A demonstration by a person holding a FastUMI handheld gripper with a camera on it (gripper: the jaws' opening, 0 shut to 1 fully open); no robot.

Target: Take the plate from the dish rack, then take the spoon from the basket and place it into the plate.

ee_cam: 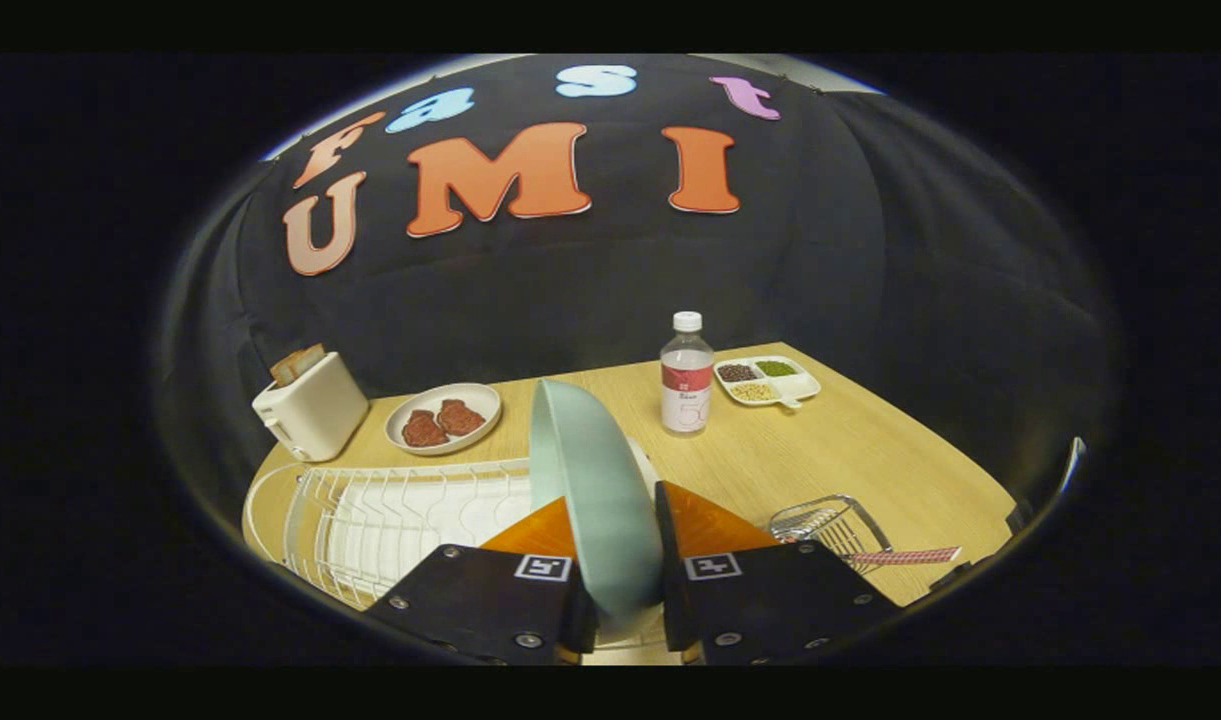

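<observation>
Black cloth backed a wooden table (870,470) inside the booth. On the near left lay a white wire rack (390,520), its slots bare where visible. The gripper (620,590) was clamped on a pale green plate (595,490), both fingers pressing its lower edge; the plate stood on edge, tilted slightly, rising between the fingers over the rack's right end. Whether its bottom rim was clear of the wires or just touching them could not be told, as the fingers hid that part.

Progress, as judged: first step under way, with the plate gripped and at or just above the rack, not yet set down on the table. Left to do: place the plate flat, release it, go to the basket (830,525) on the near right, take the spoon, put it in the plate. A patterned handle (905,556) stuck out of the basket toward the right, probably the spoon; its bowl could not be made out.

Count:
- one green plate, held
- one rack
- one wire basket, one handle in it
- one toaster (310,405), far left, bread in its slot
- one white dish (443,417) right of the toaster, with two brown pieces
- one bottle (686,375), upright, far centre
- one divided tray (767,380) just right of the bottle, three compartments filled
</observation>
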